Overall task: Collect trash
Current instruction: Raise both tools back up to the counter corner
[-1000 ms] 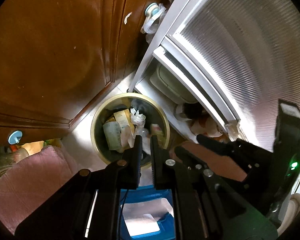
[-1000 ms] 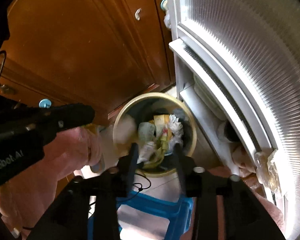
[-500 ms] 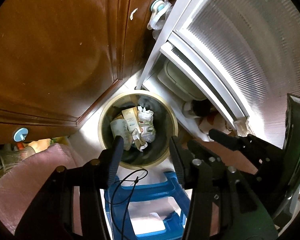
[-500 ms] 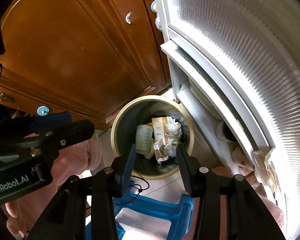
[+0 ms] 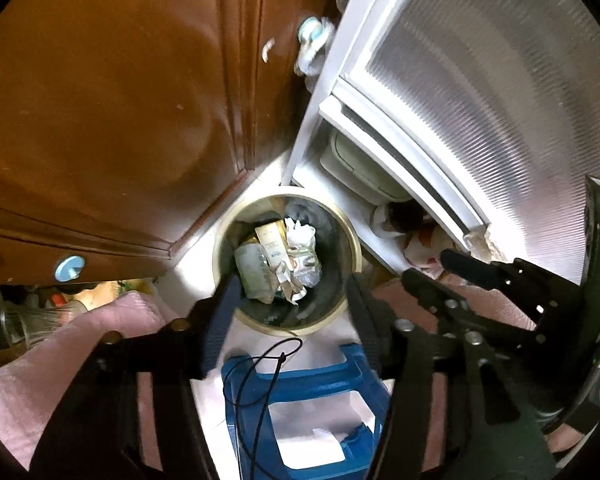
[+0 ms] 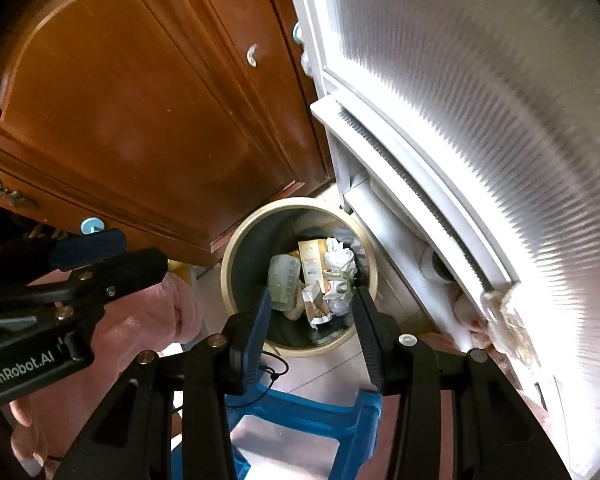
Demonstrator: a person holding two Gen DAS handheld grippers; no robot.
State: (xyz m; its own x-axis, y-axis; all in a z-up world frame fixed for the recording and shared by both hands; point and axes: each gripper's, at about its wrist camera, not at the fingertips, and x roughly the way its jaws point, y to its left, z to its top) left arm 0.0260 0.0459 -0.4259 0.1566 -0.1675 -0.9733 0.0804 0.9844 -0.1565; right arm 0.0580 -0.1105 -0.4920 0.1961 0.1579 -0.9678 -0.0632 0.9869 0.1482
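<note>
A round bin with a gold rim (image 5: 220, 240) (image 6: 230, 272) stands on the floor in the corner. Inside lies trash (image 5: 280, 256) (image 6: 316, 272): a small carton, a clear plastic cup and crumpled white paper. My left gripper (image 5: 290, 284) hangs above the bin and points down. Its jaws are opening and nothing is between them. My right gripper (image 6: 312, 294) hangs over the bin too, open and empty. Each gripper also shows in the other's view: the right gripper (image 5: 430, 268) at the right, the left gripper (image 6: 142, 250) at the left.
A brown wooden cabinet door (image 5: 120, 120) rises left of the bin, and a white frosted-glass door (image 5: 480, 100) rises to its right. A blue plastic stool (image 5: 308, 392) and a black cord (image 5: 260, 364) lie below the grippers. Pink cloth (image 5: 40, 360) fills the lower left.
The left gripper's jaws, shut a second ago, have spread wide, and it has lifted away from the bin. The right gripper has barely moved.
</note>
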